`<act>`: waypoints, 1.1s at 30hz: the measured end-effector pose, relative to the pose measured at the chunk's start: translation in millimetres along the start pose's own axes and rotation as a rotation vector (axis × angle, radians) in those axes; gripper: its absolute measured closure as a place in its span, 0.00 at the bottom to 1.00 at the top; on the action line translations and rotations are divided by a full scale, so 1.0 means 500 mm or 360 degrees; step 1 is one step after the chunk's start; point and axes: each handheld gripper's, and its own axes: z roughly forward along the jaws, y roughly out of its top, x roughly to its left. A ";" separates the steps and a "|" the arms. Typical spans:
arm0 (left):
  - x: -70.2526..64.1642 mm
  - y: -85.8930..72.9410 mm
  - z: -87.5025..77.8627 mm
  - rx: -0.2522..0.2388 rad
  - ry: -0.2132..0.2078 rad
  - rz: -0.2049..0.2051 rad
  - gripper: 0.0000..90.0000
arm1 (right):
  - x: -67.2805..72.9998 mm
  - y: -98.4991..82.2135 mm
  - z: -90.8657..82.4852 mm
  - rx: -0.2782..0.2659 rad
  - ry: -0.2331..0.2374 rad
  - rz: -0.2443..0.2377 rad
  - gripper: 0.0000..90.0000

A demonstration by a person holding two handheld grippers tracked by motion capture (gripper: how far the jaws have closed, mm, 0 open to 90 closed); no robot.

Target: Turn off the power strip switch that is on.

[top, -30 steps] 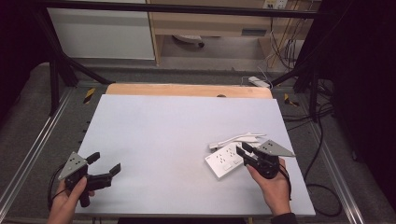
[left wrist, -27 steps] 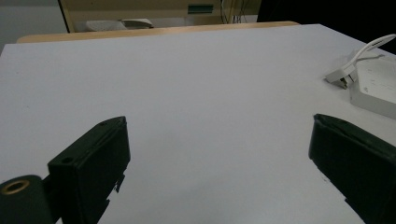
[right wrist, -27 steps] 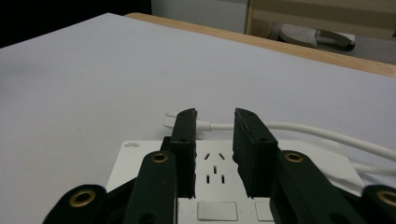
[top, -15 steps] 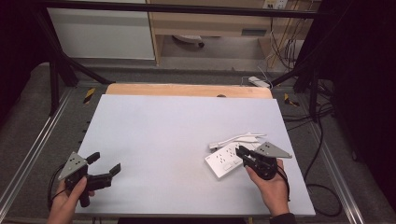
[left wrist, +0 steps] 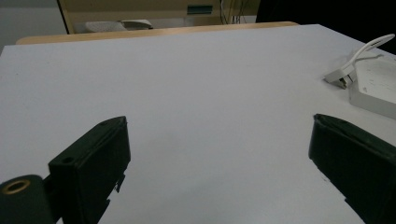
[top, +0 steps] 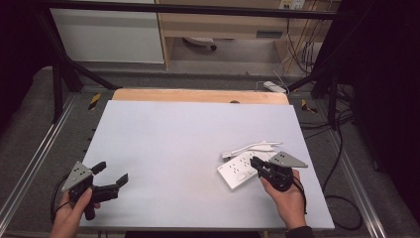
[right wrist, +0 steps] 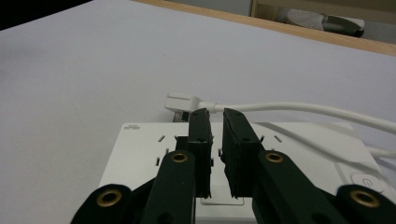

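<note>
Power strip: the white power strip point(top: 240, 170) lies flat on the counter point(top: 188, 134), on the right side and near the front edge. It shows little slots on top in the right gripper view point(right wrist: 140, 149).
Plug and cord: a white plug point(right wrist: 182, 103) lies on the counter just beyond the far edge of the strip, and its white cord point(top: 252, 147) runs off along the strip's far side.
Right tool: the right tool point(top: 258, 165) sits low over the strip, by its right end. Its two black jaws are almost together, with only a thin gap between them, and nothing is seen in the gap. It is hard to tell if the tips touch the strip.
Right hand: the right hand point(top: 287, 198) comes in from the bottom and holds the tool from behind, pointing it to the left and a bit away from the person.
Left tool: the left tool point(top: 110, 173) is at the front left corner of the counter, well apart from the strip. Its jaws are spread wide with nothing between them.
Left hand: the left hand point(top: 72, 215) holds the tool's grip from below, pointing it to the right.
</note>
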 end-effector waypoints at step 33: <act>-0.002 0.000 0.001 0.0008 -0.0007 0.0007 0.06 | -0.005 -0.021 0.015 0.0112 -0.0012 0.0007 1.00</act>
